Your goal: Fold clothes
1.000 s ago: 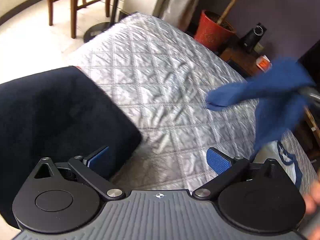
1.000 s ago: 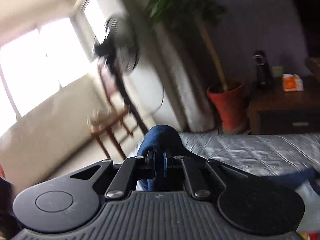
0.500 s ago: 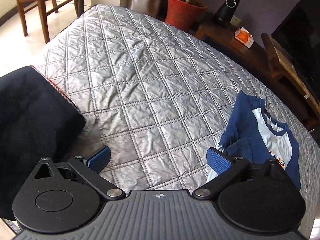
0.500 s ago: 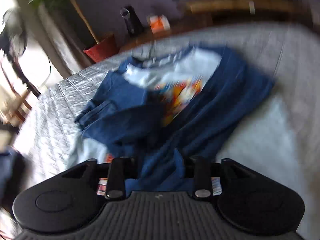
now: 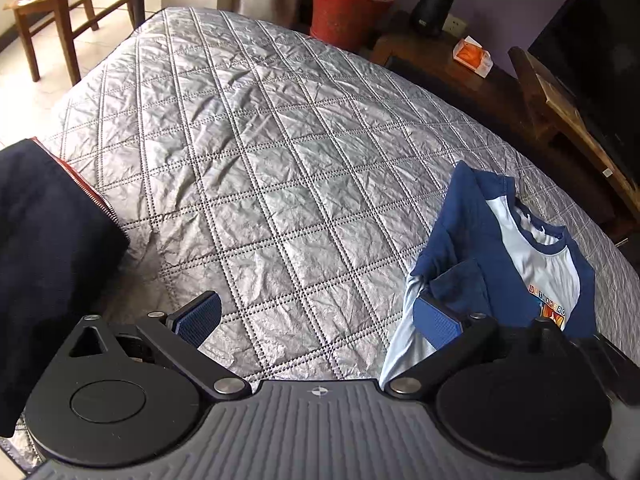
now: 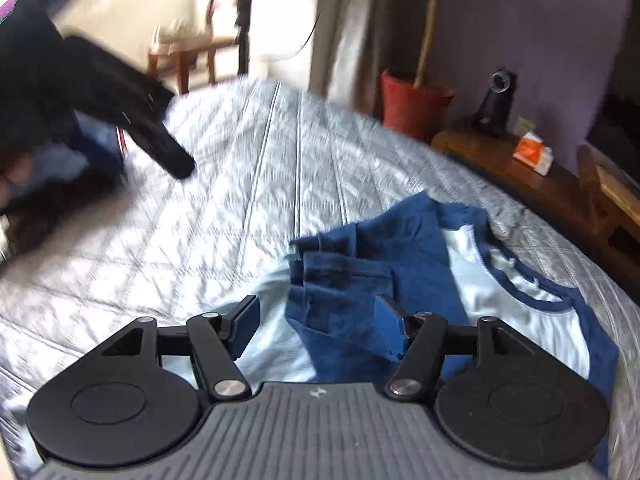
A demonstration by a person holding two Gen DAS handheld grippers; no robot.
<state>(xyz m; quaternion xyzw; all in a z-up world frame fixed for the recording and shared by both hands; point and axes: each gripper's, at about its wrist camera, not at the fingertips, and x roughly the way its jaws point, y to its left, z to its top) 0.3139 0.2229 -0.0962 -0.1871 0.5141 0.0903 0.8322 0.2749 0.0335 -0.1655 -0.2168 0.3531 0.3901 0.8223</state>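
**Shirt down in a heap: the risks before the first fold**

The blue-and-white shirt (image 6: 432, 280) lies crumpled on the quilted bed (image 5: 280, 168), toward its right edge as my left camera sees it. One blue sleeve (image 6: 344, 280) is bunched and doubled over the pale front, and the collar points toward the far side, where the dark wooden furniture (image 5: 460, 64) stands.

My right hand-held gripper (image 6: 316, 324) hangs just over that bunched sleeve. Its jaws are opening, the pads are clear of the cloth, and nothing is pinched between them. My left hand-held gripper (image 5: 316, 318) stands wide and empty over bare quilt, with its right pad just beside the shirt's near edge.

What worries me:

- If I close on the sleeve lump now, I would likely pinch several layers at once and drag the whole shirt instead of spreading it.
- The shirt sits close to the bed's right edge, so a pull that way could slide it off the slick quilt.
- The right view is blurred, so I cannot judge seams well and a grab could miss or catch the quilt.
- The dark zipped garment (image 5: 48, 264) at the left edge is well apart from the shirt, but a broad sweep by my left hand could snag it.
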